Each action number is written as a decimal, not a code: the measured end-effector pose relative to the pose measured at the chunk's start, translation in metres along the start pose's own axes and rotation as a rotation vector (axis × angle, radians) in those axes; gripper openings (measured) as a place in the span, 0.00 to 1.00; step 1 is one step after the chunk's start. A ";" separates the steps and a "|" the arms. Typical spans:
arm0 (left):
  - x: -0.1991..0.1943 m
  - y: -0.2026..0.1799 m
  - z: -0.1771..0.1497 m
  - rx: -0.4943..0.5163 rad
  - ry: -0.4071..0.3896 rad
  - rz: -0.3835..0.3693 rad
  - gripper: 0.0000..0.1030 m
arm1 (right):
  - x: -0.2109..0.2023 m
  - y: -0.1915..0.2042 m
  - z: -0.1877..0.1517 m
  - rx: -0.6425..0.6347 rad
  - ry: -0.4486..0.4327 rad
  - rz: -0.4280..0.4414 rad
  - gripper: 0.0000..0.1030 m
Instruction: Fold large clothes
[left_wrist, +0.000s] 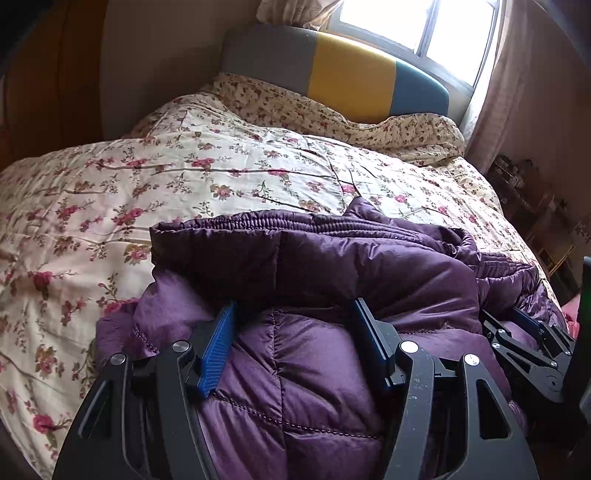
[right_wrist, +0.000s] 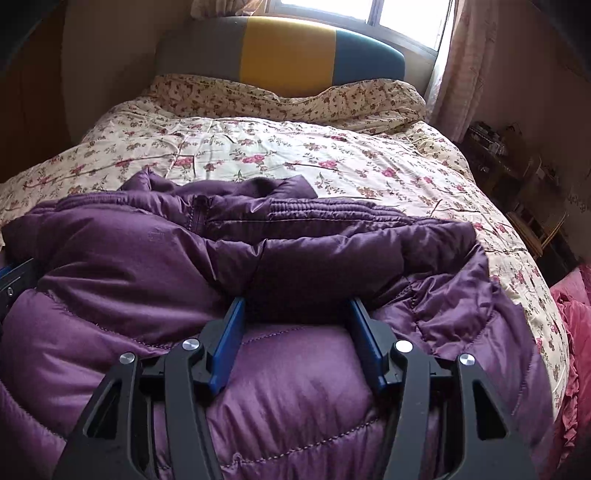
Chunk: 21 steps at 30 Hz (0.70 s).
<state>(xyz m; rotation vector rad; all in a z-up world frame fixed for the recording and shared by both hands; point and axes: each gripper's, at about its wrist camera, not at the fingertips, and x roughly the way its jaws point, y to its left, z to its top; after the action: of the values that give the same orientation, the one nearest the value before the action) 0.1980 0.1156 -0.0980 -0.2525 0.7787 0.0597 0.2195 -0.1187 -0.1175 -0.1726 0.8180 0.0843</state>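
Left gripper (left_wrist: 295, 314) jaws apart over the jacket (left_wrist: 332, 266), blue pads (left_wrist: 218, 343) straddling a puffy quilted bulge; fabric sits between the fingers but the pads don't pinch it — released. Jacket is purple, padded, bunched in a heap on the near part of the bed, lying on the floral quilt (left_wrist: 184, 177). Its elastic ribbed hem runs along the far edge of the heap. Right gripper (left_wrist: 517, 325) shows at the right edge, low against the same jacket; can't read its jaws from here. Headboard (left_wrist: 351, 77) in grey, yellow and teal panels stands at the far end under a bright window (left_wrist: 424, 22), curtain (left_wrist: 517, 92) to the right.

Right wrist view: right gripper (right_wrist: 297, 310) jaws also apart, blue pads either side of a fold, tips at the crease where a darker layer overlaps the lighter quilted panel; not clamped. Jacket (right_wrist: 147, 258) fills the near half of the frame, zipper visible near the far-left part, one flap spilling right onto the quilt (right_wrist: 295, 155). Left gripper's edge peeks in at far left. Pink ruffled fabric (right_wrist: 572, 314) lies beside the bed on the right.
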 end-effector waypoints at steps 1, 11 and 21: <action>0.003 0.001 -0.001 -0.005 0.001 -0.004 0.61 | 0.002 0.001 -0.001 0.002 0.001 0.005 0.54; 0.008 0.001 -0.002 -0.021 0.025 0.000 0.61 | 0.012 -0.001 -0.004 0.023 0.016 0.030 0.54; -0.049 0.038 -0.009 -0.124 -0.038 -0.030 0.67 | 0.011 -0.002 -0.003 0.023 0.017 0.029 0.55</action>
<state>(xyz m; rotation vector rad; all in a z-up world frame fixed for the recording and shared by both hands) 0.1512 0.1526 -0.0772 -0.3792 0.7344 0.0842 0.2252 -0.1216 -0.1278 -0.1397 0.8378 0.1010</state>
